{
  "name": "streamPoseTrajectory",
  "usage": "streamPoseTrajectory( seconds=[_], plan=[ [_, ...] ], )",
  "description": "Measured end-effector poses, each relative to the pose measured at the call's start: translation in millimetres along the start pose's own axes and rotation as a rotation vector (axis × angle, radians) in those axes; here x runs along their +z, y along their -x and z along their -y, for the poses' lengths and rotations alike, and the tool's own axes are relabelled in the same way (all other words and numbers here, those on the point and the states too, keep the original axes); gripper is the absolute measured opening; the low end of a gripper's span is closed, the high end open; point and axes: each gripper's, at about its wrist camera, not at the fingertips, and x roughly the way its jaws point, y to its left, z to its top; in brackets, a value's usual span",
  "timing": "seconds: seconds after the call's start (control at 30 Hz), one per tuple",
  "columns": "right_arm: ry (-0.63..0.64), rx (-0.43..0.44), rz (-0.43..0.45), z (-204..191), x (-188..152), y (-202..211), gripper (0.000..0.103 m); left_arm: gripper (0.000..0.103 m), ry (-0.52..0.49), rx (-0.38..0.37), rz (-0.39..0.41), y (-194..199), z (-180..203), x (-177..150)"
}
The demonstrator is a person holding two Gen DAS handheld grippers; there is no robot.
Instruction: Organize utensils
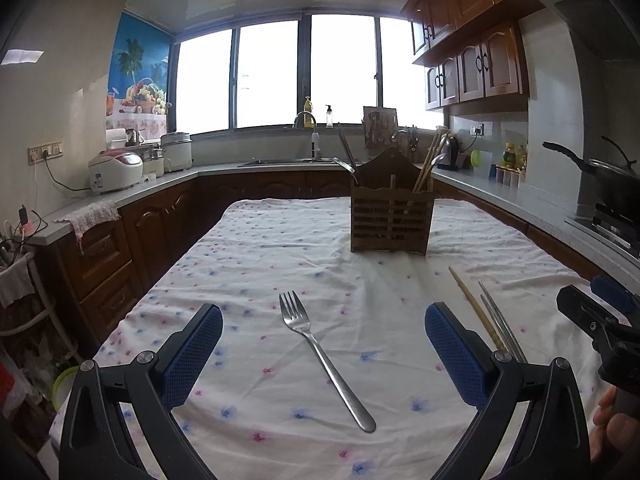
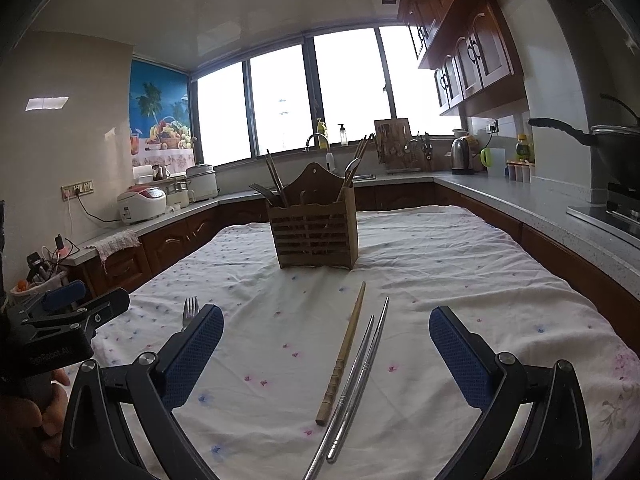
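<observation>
A steel fork (image 1: pixel 320 354) lies on the flowered tablecloth between the fingers of my open, empty left gripper (image 1: pixel 323 320). A wooden chopstick (image 2: pixel 343 356) and a pair of steel chopsticks (image 2: pixel 356 380) lie side by side between the fingers of my open, empty right gripper (image 2: pixel 326 322). A wooden slatted utensil holder (image 1: pixel 390 216) stands upright further back on the table; it also shows in the right wrist view (image 2: pixel 314 228) and holds several chopsticks and utensils. The fork's tines (image 2: pixel 191 312) peek out left of my right gripper.
The table's cloth (image 1: pixel 280 248) drops off at the left edge beside dark wooden cabinets (image 1: pixel 120 256). Grey counters run around the room with a rice cooker (image 1: pixel 115 170), a sink, a kettle (image 2: pixel 462 156) and a wok on the stove (image 2: pixel 616 148) to the right.
</observation>
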Motion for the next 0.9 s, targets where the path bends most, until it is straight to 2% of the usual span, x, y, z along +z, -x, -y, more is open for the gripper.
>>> streamPoseTrajectory(
  seconds=[0.9],
  plan=[
    [0.002,-0.004,0.001,0.5,-0.7,1.4,0.103,0.102,0.01,-0.005,-0.002,0.6,-0.3,2.0]
  ],
)
